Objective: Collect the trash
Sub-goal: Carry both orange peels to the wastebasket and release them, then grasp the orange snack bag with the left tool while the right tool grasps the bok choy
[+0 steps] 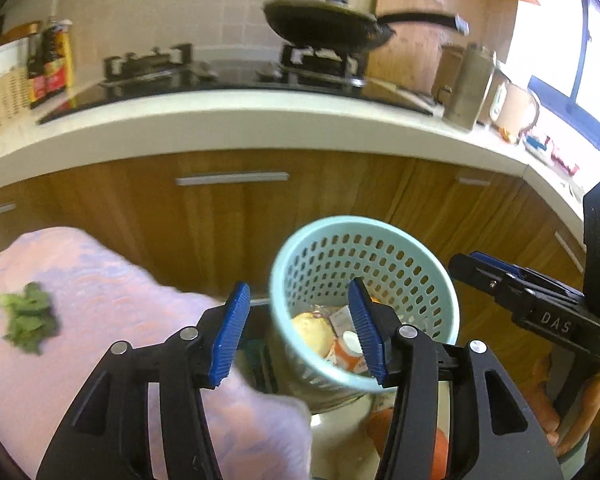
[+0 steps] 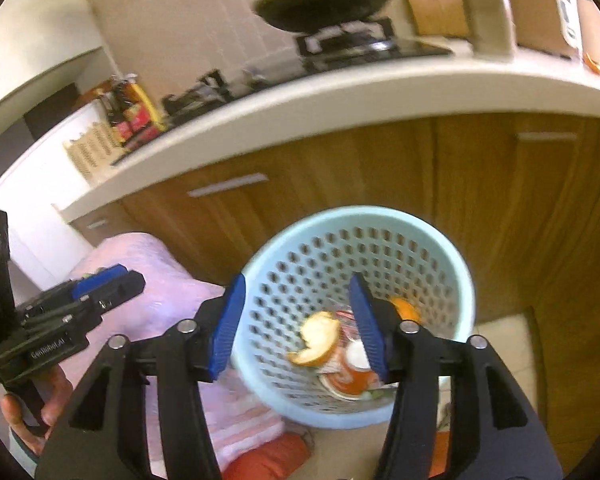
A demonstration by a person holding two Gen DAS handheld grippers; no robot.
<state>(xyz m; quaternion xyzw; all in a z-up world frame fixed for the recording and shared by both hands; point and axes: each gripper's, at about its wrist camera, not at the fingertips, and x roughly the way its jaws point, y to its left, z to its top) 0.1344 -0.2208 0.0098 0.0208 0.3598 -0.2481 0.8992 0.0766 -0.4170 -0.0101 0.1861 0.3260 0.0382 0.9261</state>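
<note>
We hold both grippers angled downward over a light-blue perforated basket (image 1: 364,304) that stands on the floor in front of the wooden cabinet doors (image 1: 228,208).

Left gripper (image 1: 298,330): released, with its blue pads spread apart and nothing between them. In the left wrist view, its right pad overlaps the basket interior and its left pad sits over the edge of a pink cloth (image 1: 100,320).

Right gripper (image 2: 298,324): released as well, with the pads parted and empty. In the right wrist view, the basket (image 2: 356,248) fills the gap between the pads. The hand (image 2: 40,404) that carries the left gripper shows at the lower left edge of that view.

Trash: the basket contains a pale curved fruit peel (image 2: 318,338), an orange peel piece (image 2: 406,308) behind the right pad, and an orange-and-white wrapper or cup (image 2: 352,376). A bunch of green leaves (image 1: 30,318) lies on the pink cloth, well apart from the basket, toward the cloth's left side.

Background: the bench (image 1: 228,124) carries a gas hob with a black frying pan (image 1: 328,28) at its far right burner, and sauce bottles (image 1: 52,64) near its left end.
</note>
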